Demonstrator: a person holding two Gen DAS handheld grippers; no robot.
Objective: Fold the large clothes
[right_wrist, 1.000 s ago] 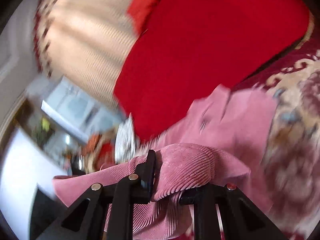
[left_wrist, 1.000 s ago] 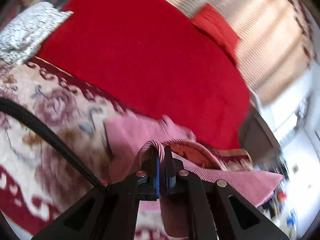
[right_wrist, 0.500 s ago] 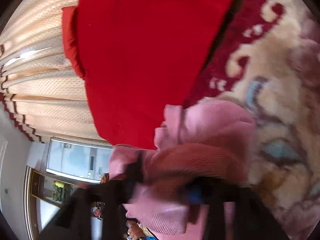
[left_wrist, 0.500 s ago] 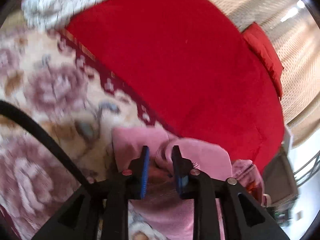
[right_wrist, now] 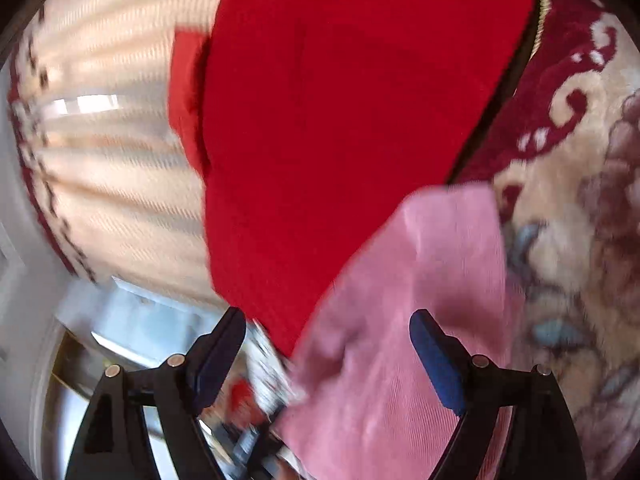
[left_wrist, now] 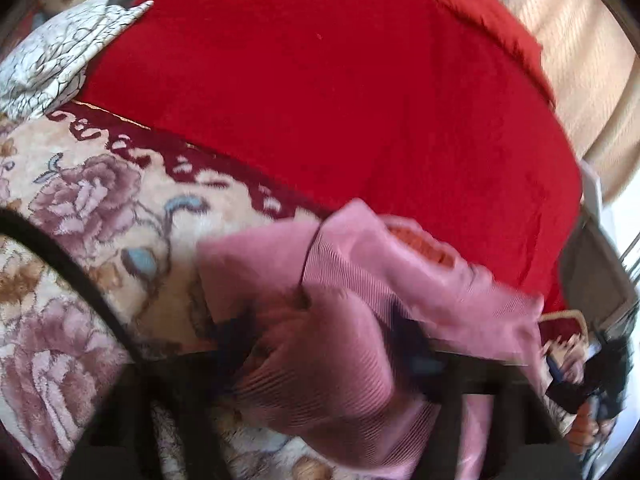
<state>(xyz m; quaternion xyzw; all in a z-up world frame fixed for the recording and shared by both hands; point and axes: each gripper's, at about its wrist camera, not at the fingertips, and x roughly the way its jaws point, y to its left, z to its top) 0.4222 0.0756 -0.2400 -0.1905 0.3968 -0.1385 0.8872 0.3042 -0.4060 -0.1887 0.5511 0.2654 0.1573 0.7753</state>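
Observation:
A pink corduroy garment (left_wrist: 360, 280) lies bunched on the floral blanket (left_wrist: 100, 200), its far edge against the red bedspread (left_wrist: 320, 100). My left gripper (left_wrist: 324, 336) is low over it and badly blurred. Its jaws stand apart and are closing, with a hump of pink cloth between them and spilling over the fingers. In the right wrist view the same pink garment (right_wrist: 420, 280) runs from the red bedspread (right_wrist: 340, 100) toward the camera. My right gripper (right_wrist: 326, 318) is above its near end, jaws wide and still opening, the blue pads clear of the cloth.
A white crackle-patterned cushion (left_wrist: 56, 56) lies at the far left of the bed, a red pillow (left_wrist: 492, 20) at the far right. A black cable (left_wrist: 72, 264) crosses the left. Cream curtains (right_wrist: 112, 160) hang behind. A hand on a dark handle (left_wrist: 584, 400) shows at lower right.
Both grippers were shut on the pink garment's edge a second ago and have since opened and let it go. Both hands have sunk toward the bed, and the garment has dropped onto the blanket.

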